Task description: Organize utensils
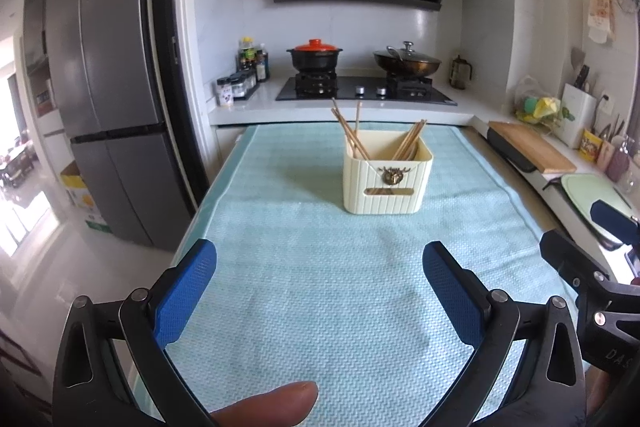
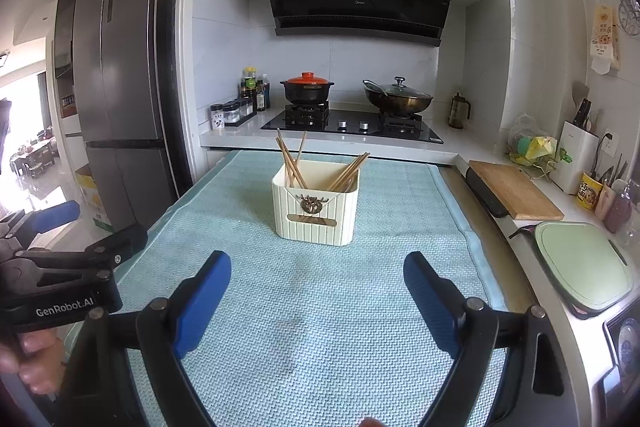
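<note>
several thin wooden chopsticks [image 1: 408, 143] in ribbed cream plastic holder [image 1: 387, 183]

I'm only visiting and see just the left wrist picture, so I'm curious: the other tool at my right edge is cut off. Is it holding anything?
Observer: No. The right gripper is wide open above the cloth, with nothing between its fingers.
Operator: Can you see the tool I'm looking from?
Observer: Yes. The left gripper shows side-on, with white lettering on its black body.
Operator: Who carries it?
Observer: A hand grips its handle.
</note>
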Demonstrator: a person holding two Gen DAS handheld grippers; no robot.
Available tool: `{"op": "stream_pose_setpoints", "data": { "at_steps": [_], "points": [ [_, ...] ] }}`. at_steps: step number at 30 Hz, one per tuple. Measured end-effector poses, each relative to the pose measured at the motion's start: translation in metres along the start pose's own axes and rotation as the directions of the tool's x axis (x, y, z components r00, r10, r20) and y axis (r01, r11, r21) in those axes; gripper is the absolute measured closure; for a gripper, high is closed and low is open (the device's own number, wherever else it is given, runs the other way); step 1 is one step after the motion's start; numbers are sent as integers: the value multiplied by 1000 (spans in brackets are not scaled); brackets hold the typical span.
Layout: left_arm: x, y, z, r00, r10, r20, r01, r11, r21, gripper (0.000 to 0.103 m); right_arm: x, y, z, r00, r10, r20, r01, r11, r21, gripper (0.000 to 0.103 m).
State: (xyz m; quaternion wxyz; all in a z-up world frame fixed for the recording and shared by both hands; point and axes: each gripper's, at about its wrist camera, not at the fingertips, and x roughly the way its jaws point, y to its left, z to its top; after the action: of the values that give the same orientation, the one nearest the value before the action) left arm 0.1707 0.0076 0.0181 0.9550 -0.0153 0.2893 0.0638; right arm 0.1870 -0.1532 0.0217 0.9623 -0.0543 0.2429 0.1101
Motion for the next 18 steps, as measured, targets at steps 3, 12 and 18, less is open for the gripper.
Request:
{"op": "stream_pose_setpoints", "data": {
  "at_steps": [3,12,18],
  "points": [
    [1,-1,0,1000,5,-2,-5,1000,2,0,-1,-1,0,1000,-5,1,5,1000,1,13],
    [4,-1,0,1000,9,-10,-9,1000,1,0,-2,0,-1,1000,-18,4,18,1000,-14,13],
    [5,-1,0,1000,7,-11,-7,1000,3,0,-3,0,1,1000,-21,8,21,1000,-17,13]
  ]
}}
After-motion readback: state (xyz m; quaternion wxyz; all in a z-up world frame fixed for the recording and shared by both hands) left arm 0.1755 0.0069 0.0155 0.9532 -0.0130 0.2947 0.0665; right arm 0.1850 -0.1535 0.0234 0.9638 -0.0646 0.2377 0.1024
